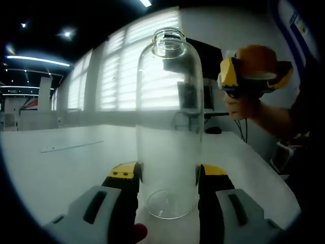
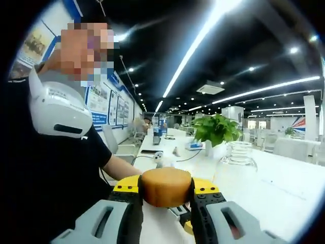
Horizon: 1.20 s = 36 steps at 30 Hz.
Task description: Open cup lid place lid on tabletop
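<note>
Left gripper (image 1: 167,175) jaws clamp the lidless glass cup (image 1: 170,122), upright on the white worktop (image 1: 61,168). Right gripper (image 2: 166,192) jaws grip the orange lid (image 2: 166,186), raised off the cup. Right gripper view adds a potted plant (image 2: 217,129).

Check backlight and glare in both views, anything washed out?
Left gripper view: bright blinds behind the clear bottle wash out its upper edges, and the white table is near blown. Right gripper view: ceiling light strips flare overhead; the orange lid stays well exposed.
</note>
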Motion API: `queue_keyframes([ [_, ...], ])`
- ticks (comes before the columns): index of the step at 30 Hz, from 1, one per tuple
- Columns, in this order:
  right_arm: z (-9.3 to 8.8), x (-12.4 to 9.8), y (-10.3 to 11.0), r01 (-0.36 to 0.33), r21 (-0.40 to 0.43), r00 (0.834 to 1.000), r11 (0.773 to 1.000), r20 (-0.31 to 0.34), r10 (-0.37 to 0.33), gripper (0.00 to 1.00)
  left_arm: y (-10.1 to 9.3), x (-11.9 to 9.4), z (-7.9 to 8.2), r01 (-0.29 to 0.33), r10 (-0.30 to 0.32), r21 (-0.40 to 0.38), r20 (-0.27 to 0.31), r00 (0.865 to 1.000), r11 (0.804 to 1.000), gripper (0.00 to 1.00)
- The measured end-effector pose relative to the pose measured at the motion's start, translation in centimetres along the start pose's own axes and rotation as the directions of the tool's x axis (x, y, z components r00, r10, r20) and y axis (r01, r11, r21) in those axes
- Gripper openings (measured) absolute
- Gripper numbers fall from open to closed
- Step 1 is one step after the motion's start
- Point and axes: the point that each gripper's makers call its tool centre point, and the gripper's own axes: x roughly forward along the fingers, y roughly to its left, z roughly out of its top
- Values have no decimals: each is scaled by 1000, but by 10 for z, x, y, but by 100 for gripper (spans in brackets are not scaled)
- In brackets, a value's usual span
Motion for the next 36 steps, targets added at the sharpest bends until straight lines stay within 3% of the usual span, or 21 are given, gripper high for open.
queue_keyframes([
  [10,-16,5,9,-13,11,999,1000,-40,14,31,0,0,0,0,0,0,0,1000,1000,36],
  [16,-39,7,15,5,10,996,1000,-90,-4,31,1,0,0,0,0,1,-1,1000,1000,36],
  [28,-66,8,30,34,52,994,998,-109,-28,30,1,0,0,-1,1,1,-1,1000,1000,36],
  [29,-68,10,31,38,48,993,998,-111,-33,29,1,0,0,-1,1,2,-1,1000,1000,36],
  [31,-72,9,30,59,47,993,997,-109,-54,5,0,0,0,-1,1,2,-1,1000,1000,36],
  [32,-71,10,27,80,73,993,994,-88,-73,5,0,0,0,-1,1,2,0,1000,1000,36],
  [36,-85,5,21,101,56,989,993,-115,-94,5,0,0,0,-1,1,1,-1,1000,1000,36],
])
